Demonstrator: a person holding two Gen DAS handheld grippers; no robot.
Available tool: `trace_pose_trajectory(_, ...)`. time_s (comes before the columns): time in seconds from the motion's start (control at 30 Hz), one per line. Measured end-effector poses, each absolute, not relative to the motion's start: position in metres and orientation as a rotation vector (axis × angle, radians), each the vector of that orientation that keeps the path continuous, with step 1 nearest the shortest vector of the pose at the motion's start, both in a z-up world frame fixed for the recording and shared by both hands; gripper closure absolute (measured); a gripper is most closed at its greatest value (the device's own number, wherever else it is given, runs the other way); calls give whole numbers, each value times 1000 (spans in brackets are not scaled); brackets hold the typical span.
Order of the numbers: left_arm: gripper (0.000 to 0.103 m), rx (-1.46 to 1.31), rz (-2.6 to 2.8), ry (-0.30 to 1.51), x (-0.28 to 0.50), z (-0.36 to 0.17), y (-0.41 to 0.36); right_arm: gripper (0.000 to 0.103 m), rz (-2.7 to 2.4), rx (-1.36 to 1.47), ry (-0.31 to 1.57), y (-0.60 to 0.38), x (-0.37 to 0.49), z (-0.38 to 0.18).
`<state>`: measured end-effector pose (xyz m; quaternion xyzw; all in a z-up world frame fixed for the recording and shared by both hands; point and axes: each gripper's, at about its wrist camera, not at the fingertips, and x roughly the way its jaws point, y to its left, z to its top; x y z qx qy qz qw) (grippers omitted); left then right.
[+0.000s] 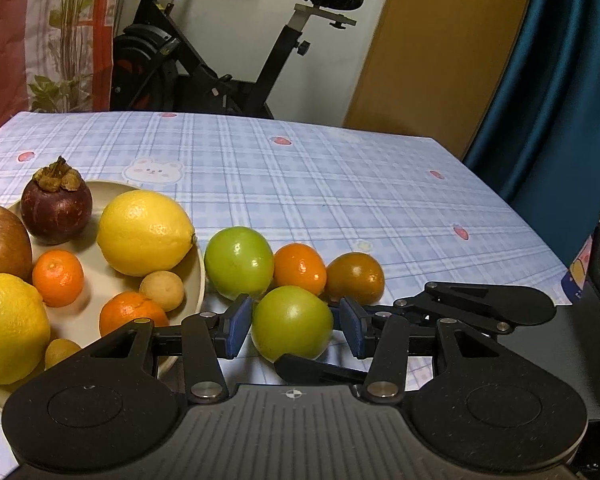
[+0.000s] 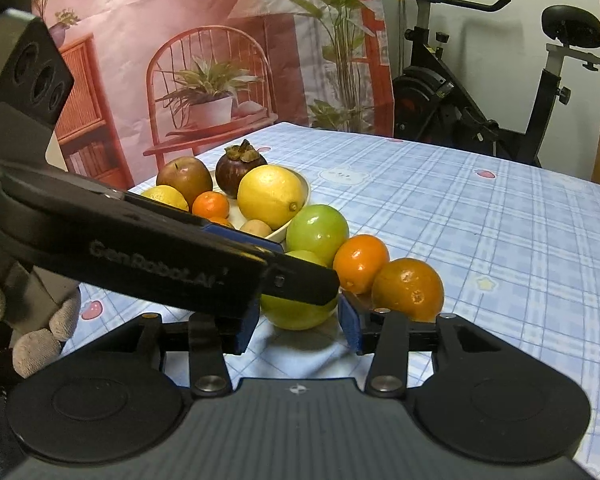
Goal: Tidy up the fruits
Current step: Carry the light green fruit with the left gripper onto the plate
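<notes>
On the checked tabletop (image 1: 340, 184), beside the cream plate (image 1: 100, 196), four loose fruits sit in a cluster: a green fruit (image 1: 238, 262) touching the plate rim, an orange one (image 1: 299, 268), a brownish orange one (image 1: 355, 278), and a nearer green fruit (image 1: 292, 322). The left gripper (image 1: 294, 324) has its jaws set around that nearer green fruit, blue pads just beside its flanks; whether they press, I cannot tell. The right gripper (image 2: 296, 320) straddles the same fruit (the left gripper's finger crosses over it), jaws partly spread, a gap showing at the right pad. The plate holds two lemons, an apple, a mangosteen (image 1: 56, 208) and small oranges.
</notes>
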<state>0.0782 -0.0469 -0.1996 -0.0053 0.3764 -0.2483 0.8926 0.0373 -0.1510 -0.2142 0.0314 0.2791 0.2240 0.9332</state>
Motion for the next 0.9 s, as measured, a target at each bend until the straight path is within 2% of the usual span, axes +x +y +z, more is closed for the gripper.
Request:
trace_pose_trajectory(0.6,53,-42,-527,808,78,-208,-42,56,461,54,582,-149,40,-219)
trace_pose_trajectory(0.9,53,-68,-520,742,67,-190,-30,56,472,75,546,-151,32,-207)
